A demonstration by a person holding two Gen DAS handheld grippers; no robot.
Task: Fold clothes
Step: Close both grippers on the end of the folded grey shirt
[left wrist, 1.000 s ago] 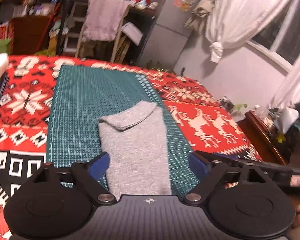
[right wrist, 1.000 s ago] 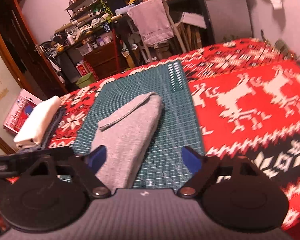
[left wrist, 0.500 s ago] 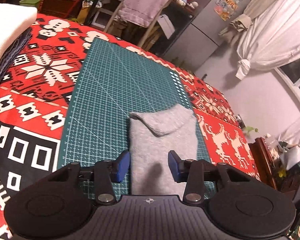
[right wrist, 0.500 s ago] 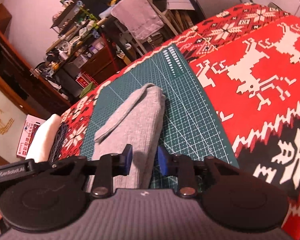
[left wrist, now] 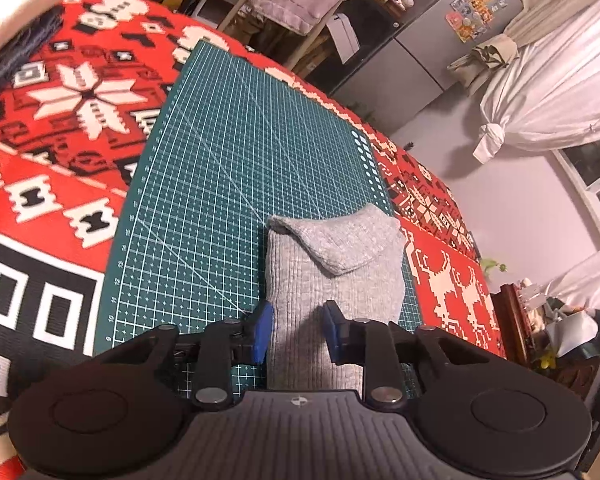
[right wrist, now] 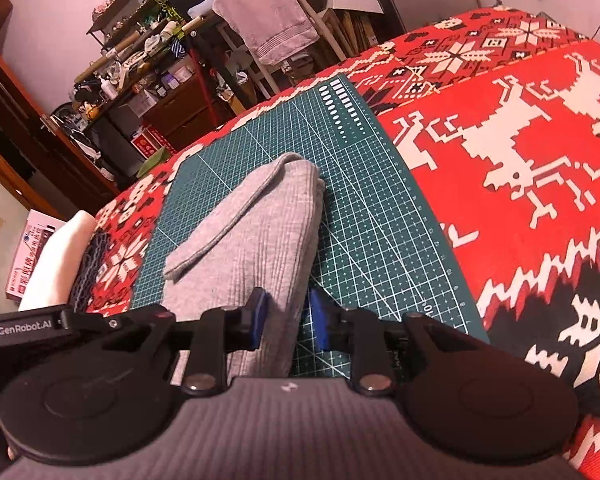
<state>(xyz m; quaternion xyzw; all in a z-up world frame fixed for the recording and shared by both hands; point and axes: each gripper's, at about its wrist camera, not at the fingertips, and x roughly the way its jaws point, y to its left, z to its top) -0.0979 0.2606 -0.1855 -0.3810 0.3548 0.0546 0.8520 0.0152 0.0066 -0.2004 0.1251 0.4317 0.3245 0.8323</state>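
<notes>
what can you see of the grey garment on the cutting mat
The grey garment is a ribbed knit, folded into a narrow strip lying lengthwise on the green cutting mat, with a loose flap turned over its far end. Its near end sits between the blue fingertips of the left gripper and right gripper, both closed on the fabric.

Red patterned blanket [left wrist: 60, 128] covering bed, spreading to both sides of jaws; green cutting mat [left wrist: 220, 184] lying on it, stretching ahead of jaws; folded grey garment [left wrist: 332, 272] resting on mat, running between jaws; white and dark folded stack [right wrist: 56, 264] sitting on blanket, far left of jaws
</notes>
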